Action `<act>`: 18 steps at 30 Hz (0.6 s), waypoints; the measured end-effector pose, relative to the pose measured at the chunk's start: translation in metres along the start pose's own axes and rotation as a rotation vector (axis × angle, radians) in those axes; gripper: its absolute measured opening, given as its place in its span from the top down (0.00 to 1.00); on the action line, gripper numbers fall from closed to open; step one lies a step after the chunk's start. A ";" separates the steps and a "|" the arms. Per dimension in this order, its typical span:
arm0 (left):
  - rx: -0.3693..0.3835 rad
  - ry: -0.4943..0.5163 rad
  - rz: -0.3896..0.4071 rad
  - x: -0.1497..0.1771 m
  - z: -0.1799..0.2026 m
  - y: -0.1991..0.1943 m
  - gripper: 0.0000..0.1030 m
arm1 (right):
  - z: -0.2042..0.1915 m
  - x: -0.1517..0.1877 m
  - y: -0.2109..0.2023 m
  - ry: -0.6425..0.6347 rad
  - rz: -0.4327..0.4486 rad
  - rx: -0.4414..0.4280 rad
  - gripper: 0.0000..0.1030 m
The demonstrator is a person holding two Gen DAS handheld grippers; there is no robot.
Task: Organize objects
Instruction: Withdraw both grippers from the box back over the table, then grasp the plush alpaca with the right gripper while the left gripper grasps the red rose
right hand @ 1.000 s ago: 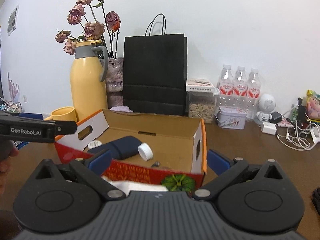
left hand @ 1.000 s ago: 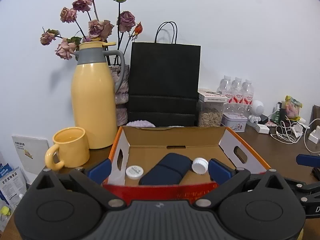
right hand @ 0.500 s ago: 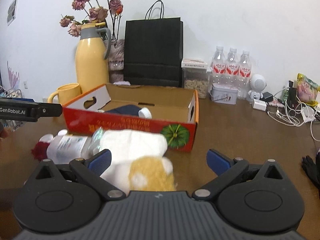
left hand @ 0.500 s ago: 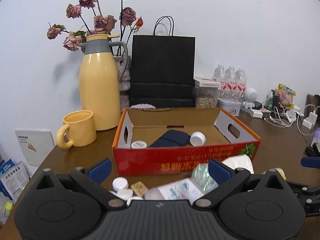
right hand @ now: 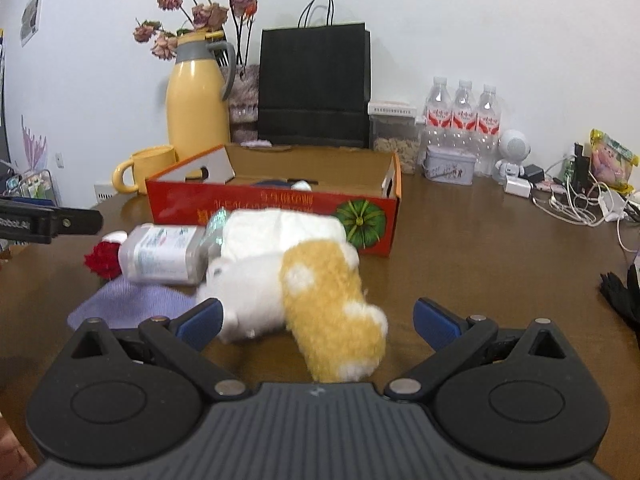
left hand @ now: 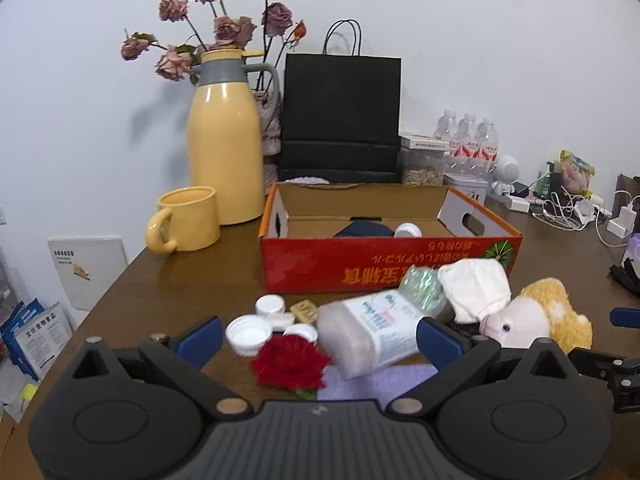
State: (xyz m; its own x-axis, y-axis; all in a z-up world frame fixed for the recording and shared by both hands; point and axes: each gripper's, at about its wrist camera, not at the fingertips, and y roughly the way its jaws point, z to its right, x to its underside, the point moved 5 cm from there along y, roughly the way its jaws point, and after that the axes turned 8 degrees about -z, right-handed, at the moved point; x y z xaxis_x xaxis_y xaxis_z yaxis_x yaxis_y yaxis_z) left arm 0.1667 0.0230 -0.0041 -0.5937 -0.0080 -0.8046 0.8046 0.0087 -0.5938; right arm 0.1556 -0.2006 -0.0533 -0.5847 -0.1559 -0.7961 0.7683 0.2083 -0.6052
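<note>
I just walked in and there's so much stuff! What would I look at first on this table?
Probably the red box in the middle of the table, with a heap lying right in front of it: a yellow and white plush toy, a white bottle on its side and a red rose. Behind, on the left, a tall yellow jug stands by a matching mug, with dried roses above.

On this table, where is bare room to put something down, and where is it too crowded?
Bare wood lies right of the red box, between the plush toy and the cables, and left of the box in front of the mug. In front of the box it is crowded: bottle, caps, rose, cloth.
</note>
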 end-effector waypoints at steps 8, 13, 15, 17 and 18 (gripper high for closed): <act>0.001 0.008 -0.029 0.017 -0.013 -0.002 0.00 | 0.004 0.011 0.008 -0.006 -0.044 0.013 0.00; -0.012 0.017 -0.062 0.023 -0.017 0.006 0.00 | 0.006 0.010 0.030 -0.034 -0.083 0.036 0.00; -0.027 0.022 -0.067 0.023 -0.020 0.008 0.00 | 0.007 0.009 0.040 -0.053 -0.106 0.053 0.00; -0.028 0.019 -0.071 0.023 -0.023 0.011 0.00 | 0.007 0.006 0.047 -0.067 -0.106 0.041 0.00; -0.028 0.015 -0.076 0.024 -0.024 0.013 0.00 | 0.008 0.004 0.049 -0.067 -0.107 0.033 0.00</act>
State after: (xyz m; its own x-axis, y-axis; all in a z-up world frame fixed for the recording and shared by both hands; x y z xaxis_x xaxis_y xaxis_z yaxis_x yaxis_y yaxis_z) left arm 0.1629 0.0471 -0.0309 -0.6533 0.0051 -0.7571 0.7567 0.0367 -0.6527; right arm 0.1930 -0.1985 -0.0866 -0.6459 -0.2395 -0.7248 0.7114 0.1556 -0.6854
